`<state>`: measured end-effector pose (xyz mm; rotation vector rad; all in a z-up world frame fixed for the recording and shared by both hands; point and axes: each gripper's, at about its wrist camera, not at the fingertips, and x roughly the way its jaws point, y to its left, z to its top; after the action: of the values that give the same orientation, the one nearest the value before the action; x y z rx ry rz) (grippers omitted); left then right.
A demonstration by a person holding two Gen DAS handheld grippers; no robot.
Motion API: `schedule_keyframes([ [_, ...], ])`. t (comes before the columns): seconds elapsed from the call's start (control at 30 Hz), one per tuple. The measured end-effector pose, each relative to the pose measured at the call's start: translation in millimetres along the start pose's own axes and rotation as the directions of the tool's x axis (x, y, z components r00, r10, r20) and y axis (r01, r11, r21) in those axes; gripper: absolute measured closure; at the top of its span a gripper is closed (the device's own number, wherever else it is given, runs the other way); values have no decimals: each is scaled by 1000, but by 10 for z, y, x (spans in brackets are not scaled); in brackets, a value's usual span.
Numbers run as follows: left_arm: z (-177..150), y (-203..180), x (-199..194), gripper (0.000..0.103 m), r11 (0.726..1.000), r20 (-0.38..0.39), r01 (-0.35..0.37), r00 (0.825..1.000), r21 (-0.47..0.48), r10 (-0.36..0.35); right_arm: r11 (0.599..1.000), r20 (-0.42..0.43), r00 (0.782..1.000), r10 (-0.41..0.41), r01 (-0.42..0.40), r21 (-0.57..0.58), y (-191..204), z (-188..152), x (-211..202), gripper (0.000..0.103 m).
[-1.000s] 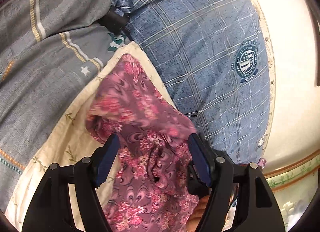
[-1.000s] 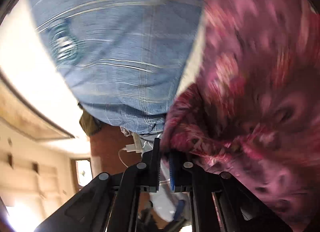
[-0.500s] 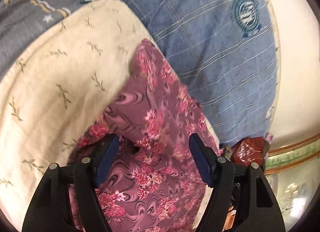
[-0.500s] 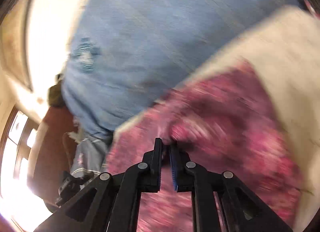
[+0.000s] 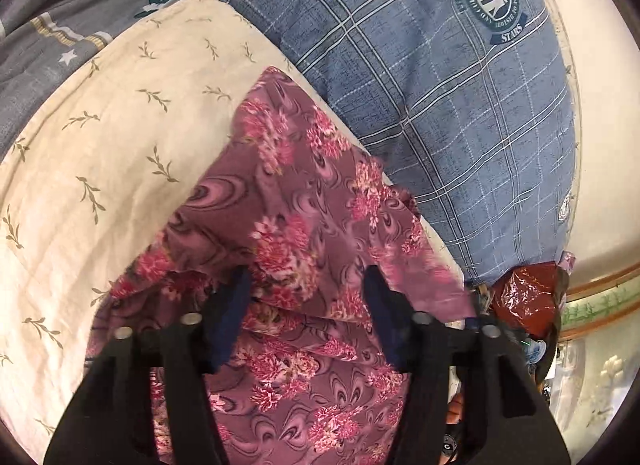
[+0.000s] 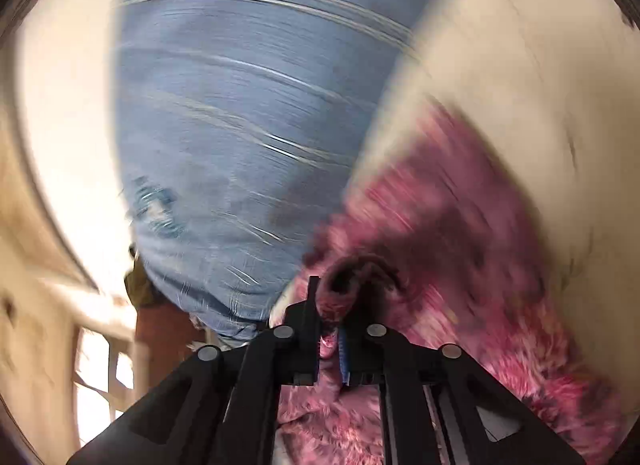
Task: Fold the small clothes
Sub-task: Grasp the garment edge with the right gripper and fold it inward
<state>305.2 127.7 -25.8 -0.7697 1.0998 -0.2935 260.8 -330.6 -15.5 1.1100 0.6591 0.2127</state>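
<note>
A small purple garment with pink flowers lies crumpled on a cream sheet with a leaf print. My left gripper is open just above the garment, its blue pads either side of a fold, holding nothing. In the blurred right wrist view my right gripper is shut on an edge of the same garment, a bunch of cloth standing up between its fingers. The cream sheet shows beyond it.
A blue checked pillow with a round badge lies along the far side of the garment; it also shows in the right wrist view. Grey striped bedding is at the far left. A red-brown bag sits at the bed's right edge.
The garment has been pulled out flatter over the cream sheet. My right gripper has swung with the cloth edge still in it. My left gripper stays open above the garment.
</note>
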Motion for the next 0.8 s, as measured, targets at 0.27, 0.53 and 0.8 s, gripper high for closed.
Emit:
schedule_keyframes([
  [0.27,-21,327,-205,64,998,38,-20,999,-66,23,931,-49,951,-305,287,-224,-217,-119,-118,96],
  [0.53,52,121,-269,55,998,59,-55,997,30,54,978,-11,982,-189,188,-86,-279,-46,-218,54],
  [0.8,54,20,273,68,926,39,-341,940,163,340,898,-11,948,-319,299,-321,-22,-34,-141,90],
])
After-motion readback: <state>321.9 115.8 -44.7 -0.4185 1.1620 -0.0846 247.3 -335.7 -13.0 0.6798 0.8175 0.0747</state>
